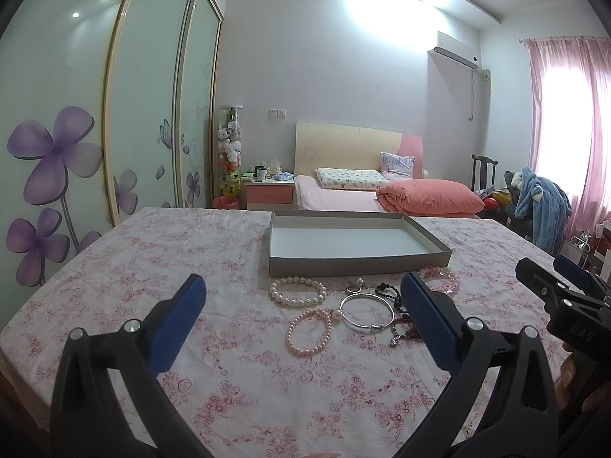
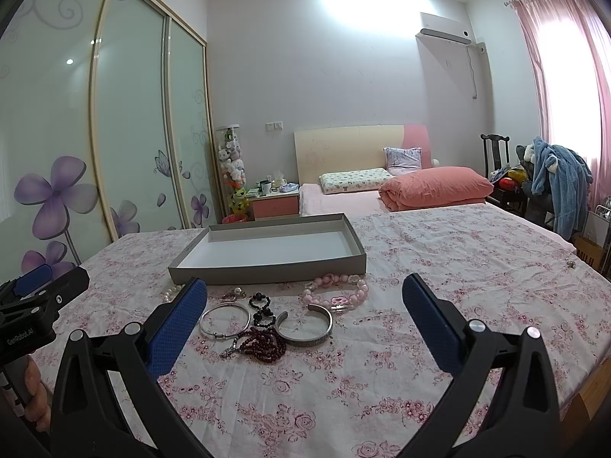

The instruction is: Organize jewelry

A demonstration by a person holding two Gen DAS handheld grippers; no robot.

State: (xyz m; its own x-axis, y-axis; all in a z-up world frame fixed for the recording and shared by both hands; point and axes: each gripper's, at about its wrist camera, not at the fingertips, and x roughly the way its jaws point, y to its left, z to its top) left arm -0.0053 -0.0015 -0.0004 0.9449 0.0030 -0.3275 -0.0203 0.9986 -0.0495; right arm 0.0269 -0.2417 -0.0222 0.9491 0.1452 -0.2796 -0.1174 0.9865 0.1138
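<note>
From the left wrist view, the left hand-held gripper (image 1: 303,297) is spread wide and holds nothing, hovering above the desk covered in a pink floral cloth (image 1: 114,267). Ahead lies the shallow grey cardboard tray with a white floor (image 1: 355,263), bare inside. Just in front of it sit a white pearl bracelet (image 1: 298,291), a second pinkish pearl bracelet (image 1: 308,331) nearer the camera, a thin silver bangle (image 1: 366,311), a small ring (image 1: 353,288) and a black bead strand (image 1: 387,291). The right hand-held gripper (image 1: 550,278) shows at the right edge.

From the right wrist view, that right gripper (image 2: 304,297) is likewise spread and empty. Between its fingers lie the silver bangle (image 2: 225,318), a wide silver cuff (image 2: 304,328), a dark red bead string (image 2: 263,345), the black strand (image 2: 261,309) and a chunky pink bead bracelet (image 2: 338,292) just beside the tray (image 2: 267,271).

The sorting appears not yet begun: every piece is outside the tray. The next move likely calls for lowering one gripper over a single piece, closing on its edge, and lifting it clear of its neighbours, which lie touching.
</note>
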